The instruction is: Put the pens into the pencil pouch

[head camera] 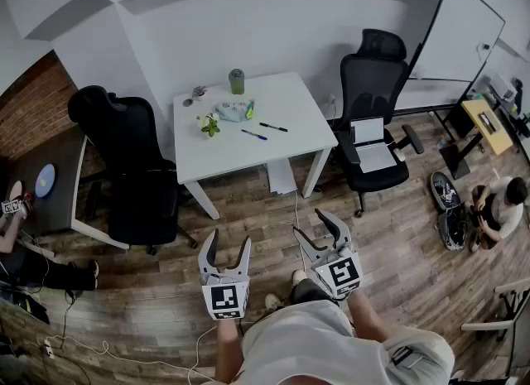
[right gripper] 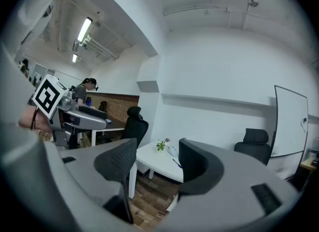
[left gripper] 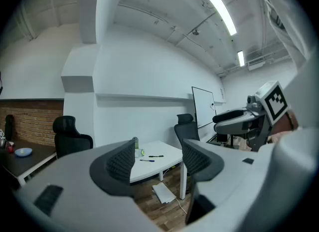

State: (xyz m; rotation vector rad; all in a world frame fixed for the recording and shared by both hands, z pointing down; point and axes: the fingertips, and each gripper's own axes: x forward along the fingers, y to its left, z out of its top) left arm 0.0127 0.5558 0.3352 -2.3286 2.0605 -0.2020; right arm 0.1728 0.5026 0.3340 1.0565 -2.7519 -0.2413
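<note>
Your left gripper (head camera: 228, 241) and right gripper (head camera: 309, 224) hang side by side, well short of the bench (head camera: 240, 153), each carrying its marker cube. Both sets of fingers (left gripper: 121, 162) are released. Their ribbed black pads stand wide apart with nothing between them, and only the plank-wood floor (head camera: 265, 218) lies below.

Ahead stands the bench, a white square top on straight white legs. Toward its right half lie two slim pens, apart from each other: a blue pen (head camera: 254, 135) nearer you and a black pen (head camera: 273, 127) just beyond. The pencil pouch (head camera: 234, 111), soft, pale and crumpled, sits near the bench's middle, behind the pens. A small leafy plant (head camera: 210, 125) is on the bench's left side and a green cup (head camera: 237, 81) at its far edge.

A black high-backed office chair (head camera: 132, 156) stands left of the bench, and a whiteboard (head camera: 464, 31) leans beyond its right.
</note>
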